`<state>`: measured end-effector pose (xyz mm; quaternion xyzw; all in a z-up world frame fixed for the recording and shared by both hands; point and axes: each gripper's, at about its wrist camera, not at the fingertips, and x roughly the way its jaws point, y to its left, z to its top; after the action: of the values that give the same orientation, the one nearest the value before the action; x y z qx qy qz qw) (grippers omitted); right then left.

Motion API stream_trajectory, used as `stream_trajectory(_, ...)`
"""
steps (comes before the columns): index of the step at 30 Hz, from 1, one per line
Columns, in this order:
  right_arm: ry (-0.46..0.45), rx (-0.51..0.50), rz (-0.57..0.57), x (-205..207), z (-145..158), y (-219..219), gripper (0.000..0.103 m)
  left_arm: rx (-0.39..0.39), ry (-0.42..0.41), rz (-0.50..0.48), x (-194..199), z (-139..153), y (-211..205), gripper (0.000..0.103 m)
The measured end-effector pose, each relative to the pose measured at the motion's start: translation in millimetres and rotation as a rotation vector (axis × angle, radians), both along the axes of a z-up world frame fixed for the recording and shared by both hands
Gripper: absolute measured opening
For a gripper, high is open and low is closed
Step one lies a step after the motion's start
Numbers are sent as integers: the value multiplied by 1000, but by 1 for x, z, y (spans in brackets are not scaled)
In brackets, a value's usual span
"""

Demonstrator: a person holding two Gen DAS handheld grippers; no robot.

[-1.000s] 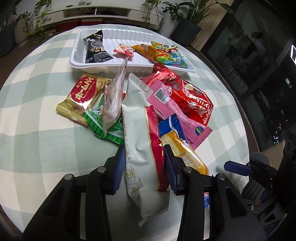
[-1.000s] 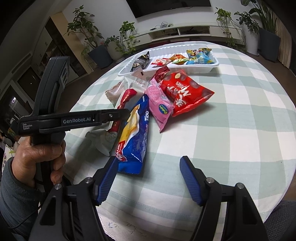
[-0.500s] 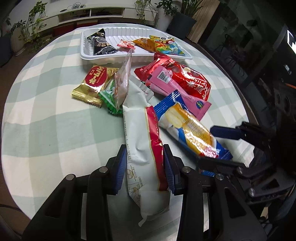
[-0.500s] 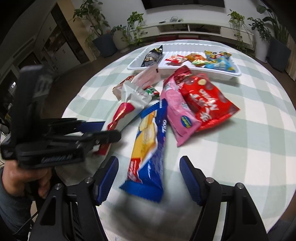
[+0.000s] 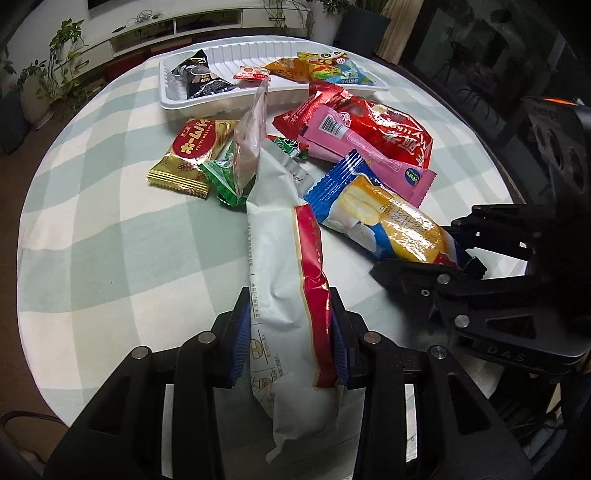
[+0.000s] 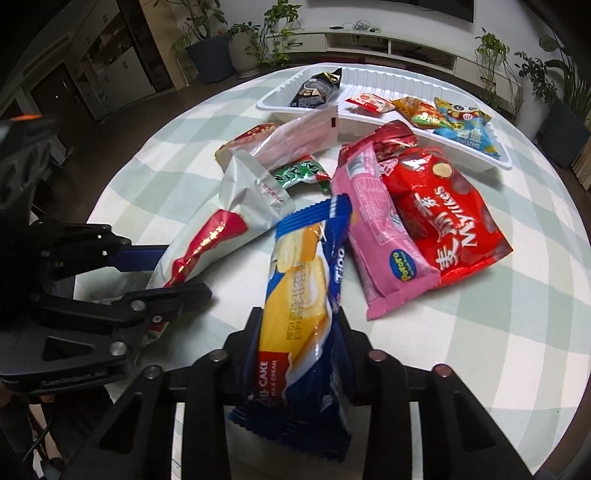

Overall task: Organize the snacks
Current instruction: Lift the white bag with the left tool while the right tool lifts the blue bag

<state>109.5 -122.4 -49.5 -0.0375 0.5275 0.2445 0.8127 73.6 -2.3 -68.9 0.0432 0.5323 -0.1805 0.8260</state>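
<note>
My left gripper is shut on the near end of a long white and red packet, also in the right wrist view. My right gripper is shut on a blue and yellow cake packet, also in the left wrist view. A white tray at the far side holds a black packet, a small red packet and orange and blue packets. A pink packet and a red Mylikes bag lie in the pile.
A gold and red packet, a green packet and a clear pinkish bag lie left of the pile on the round green-checked table. Plants and a low white cabinet stand beyond the table.
My right gripper has moved in and closed on the blue and yellow cake packet. My left gripper keeps its hold on the white and red packet.
</note>
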Motion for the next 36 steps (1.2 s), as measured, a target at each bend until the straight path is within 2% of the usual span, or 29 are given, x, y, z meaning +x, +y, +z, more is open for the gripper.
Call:
stream_trajectory(14,10,51,0,-6,1,-9,27,10,-31,-1,0,0,-1,31)
stream_trajectory(36,16,227,-77,-24,22,-49,26,-191,-59,38,-20,24,21,29)
